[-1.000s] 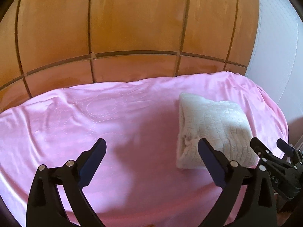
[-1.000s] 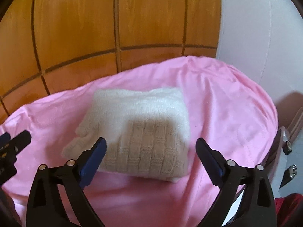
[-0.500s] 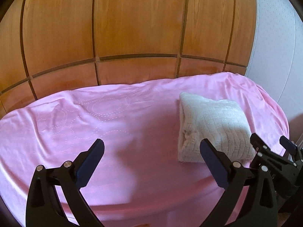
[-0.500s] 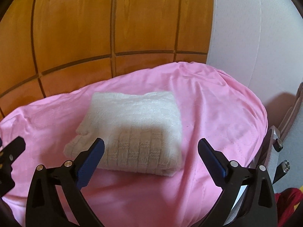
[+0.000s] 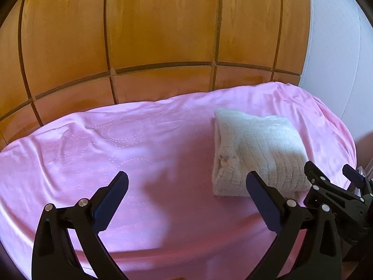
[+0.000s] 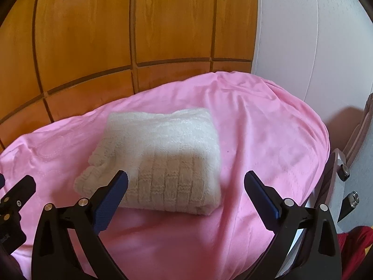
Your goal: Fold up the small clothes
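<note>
On the pink bedspread [image 6: 268,140], toward its right end, sits a folded cream knit sweater [image 6: 167,154], a compact block lying flat. Behind it stands a wooden panelled headboard [image 5: 163,35], with a white wall [image 6: 303,35] to the right.

From the right wrist view we get the sweater nearly head-on: the near face shows a basket-weave rib pattern, and a rolled cuff or sleeve end pokes out at its left near corner. That view also catches metal fittings at the bed's right edge [image 6: 345,170] and a scrap of red fabric [image 6: 356,240] down in the corner, neither visible from the other camera. The left wrist view gives the broad empty stretch of bedspread with dotted circle stitching, and the sweater [image 5: 258,154] off to the right, its bunched, layered edge facing left.

Now the fingers: the left gripper [image 5: 186,186] has its jaws spread wide, holding nothing, hovering over bare bedspread. The right gripper [image 6: 186,186] is spread just as wide, also empty, poised at the sweater's near edge; its left finger [image 6: 112,196] overlaps the knit in the picture, but contact cannot be confirmed.

The sweater's long axis runs away from the cameras toward the headboard in the left view, folded spine to the right.
</note>
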`<state>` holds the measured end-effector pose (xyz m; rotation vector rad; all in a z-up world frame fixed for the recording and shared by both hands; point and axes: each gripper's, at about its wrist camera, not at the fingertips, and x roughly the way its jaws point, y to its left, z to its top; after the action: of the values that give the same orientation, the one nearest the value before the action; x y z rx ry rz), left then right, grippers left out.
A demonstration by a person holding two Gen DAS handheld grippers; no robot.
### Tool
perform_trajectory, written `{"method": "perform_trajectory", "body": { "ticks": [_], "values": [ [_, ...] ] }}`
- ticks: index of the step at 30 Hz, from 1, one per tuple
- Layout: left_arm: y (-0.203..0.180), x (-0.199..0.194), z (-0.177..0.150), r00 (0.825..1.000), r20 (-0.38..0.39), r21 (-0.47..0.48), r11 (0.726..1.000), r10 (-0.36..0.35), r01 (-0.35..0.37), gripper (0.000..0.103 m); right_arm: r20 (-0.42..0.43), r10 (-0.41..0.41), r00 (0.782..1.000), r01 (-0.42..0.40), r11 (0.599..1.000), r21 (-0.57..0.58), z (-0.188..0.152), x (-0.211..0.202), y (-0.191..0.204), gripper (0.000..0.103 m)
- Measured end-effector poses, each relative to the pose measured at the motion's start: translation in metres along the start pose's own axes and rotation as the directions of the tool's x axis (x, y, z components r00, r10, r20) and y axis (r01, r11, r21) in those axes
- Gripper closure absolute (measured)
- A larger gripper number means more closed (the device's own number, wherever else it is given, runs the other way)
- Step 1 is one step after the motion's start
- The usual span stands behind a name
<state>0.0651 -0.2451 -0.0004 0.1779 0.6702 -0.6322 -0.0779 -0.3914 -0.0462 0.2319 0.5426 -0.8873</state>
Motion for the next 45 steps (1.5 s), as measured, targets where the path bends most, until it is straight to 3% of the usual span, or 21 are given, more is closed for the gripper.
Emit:
{"method": "perform_trajectory", "body": {
  "ticks": [39, 45],
  "values": [
    [0.003, 0.014, -0.006, 0.999, -0.043, -0.007, 1.0, -0.025, 0.025, 0.002, -0.03, 0.019, 0.999, -0.019, 1.0, 0.024, -0.002, 0.014, -0.01, 0.004],
    [0.004, 0.022, -0.01, 0.998, -0.061, 0.011, 1.0, -0.001, 0.002, 0.002, -0.027, 0.011, 1.0, -0.01, 0.999, 0.031, 0.001, 0.022, -0.021, 0.004]
  ]
}}
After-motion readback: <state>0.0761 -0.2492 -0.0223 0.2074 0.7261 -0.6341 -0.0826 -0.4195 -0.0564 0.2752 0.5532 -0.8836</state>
